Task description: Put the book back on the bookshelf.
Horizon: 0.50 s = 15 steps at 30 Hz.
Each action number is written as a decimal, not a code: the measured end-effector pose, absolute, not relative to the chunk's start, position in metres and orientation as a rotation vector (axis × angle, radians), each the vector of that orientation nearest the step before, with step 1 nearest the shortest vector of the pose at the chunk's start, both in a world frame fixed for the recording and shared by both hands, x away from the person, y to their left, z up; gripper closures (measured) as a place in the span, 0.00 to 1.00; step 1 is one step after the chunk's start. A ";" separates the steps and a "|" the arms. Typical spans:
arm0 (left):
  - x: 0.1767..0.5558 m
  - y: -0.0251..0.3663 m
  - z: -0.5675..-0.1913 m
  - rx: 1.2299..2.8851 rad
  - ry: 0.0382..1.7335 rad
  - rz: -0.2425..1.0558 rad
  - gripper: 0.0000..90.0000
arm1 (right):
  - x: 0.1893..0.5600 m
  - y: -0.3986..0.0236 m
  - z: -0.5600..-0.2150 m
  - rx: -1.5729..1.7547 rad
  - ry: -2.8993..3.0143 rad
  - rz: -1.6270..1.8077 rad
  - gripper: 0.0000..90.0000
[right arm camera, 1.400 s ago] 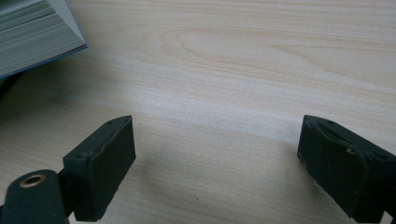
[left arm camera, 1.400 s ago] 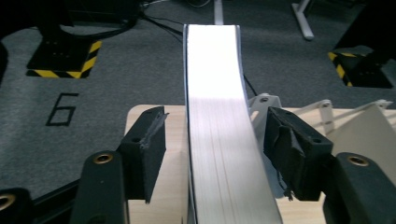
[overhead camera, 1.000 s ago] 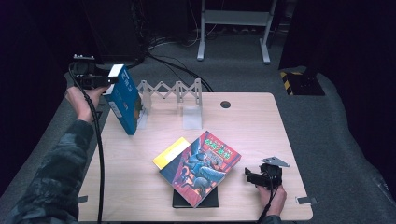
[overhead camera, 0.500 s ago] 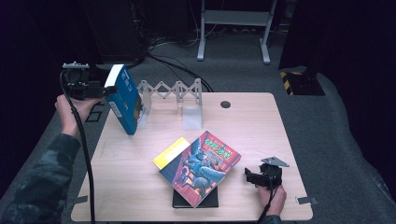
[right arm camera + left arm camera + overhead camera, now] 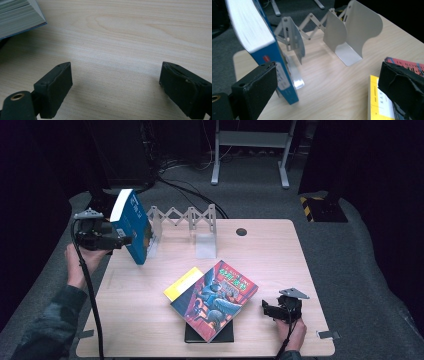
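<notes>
At the table's left edge, blue book (image 5: 131,226) leaning, label unreadable, left hand-held gripper (image 5: 122,240) just opened wide, empty, right hand-held gripper (image 5: 263,308) open, empty.

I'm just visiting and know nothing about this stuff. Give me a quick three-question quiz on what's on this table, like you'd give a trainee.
1. True or false: the blue book lies flat on the table.
2. What does the blue book lean against?
3. Which gripper is nearer the stack of books: A left, B right?

Key: 1. False, it stands tilted on its lower edge. 2. The white folding book rack, at its left end. 3. B.
</notes>
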State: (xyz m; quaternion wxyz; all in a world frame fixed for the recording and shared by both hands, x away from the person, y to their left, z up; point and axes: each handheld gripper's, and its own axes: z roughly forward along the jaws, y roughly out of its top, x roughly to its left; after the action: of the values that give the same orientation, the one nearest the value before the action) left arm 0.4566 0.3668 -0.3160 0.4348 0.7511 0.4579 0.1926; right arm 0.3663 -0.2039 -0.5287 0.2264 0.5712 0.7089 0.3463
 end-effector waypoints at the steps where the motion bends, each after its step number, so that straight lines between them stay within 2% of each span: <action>1: 0.455 0.365 -0.321 1.874 1.137 0.471 0.02 | 0.366 -0.204 -0.529 1.574 1.954 0.954 0.12; 9: 0.439 0.347 -0.367 1.915 1.061 0.451 0.00 | 0.366 -0.204 -0.529 1.569 1.958 0.954 0.12; 15: 0.432 0.339 -0.397 1.914 1.042 0.362 0.00 | 0.366 -0.204 -0.529 1.565 1.963 0.952 0.12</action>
State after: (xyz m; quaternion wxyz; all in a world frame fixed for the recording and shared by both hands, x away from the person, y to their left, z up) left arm 0.4323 0.3388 -0.3975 0.4496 0.7740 0.4212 0.1462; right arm 0.3661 -0.2040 -0.5288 0.2264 0.5677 0.7121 0.3455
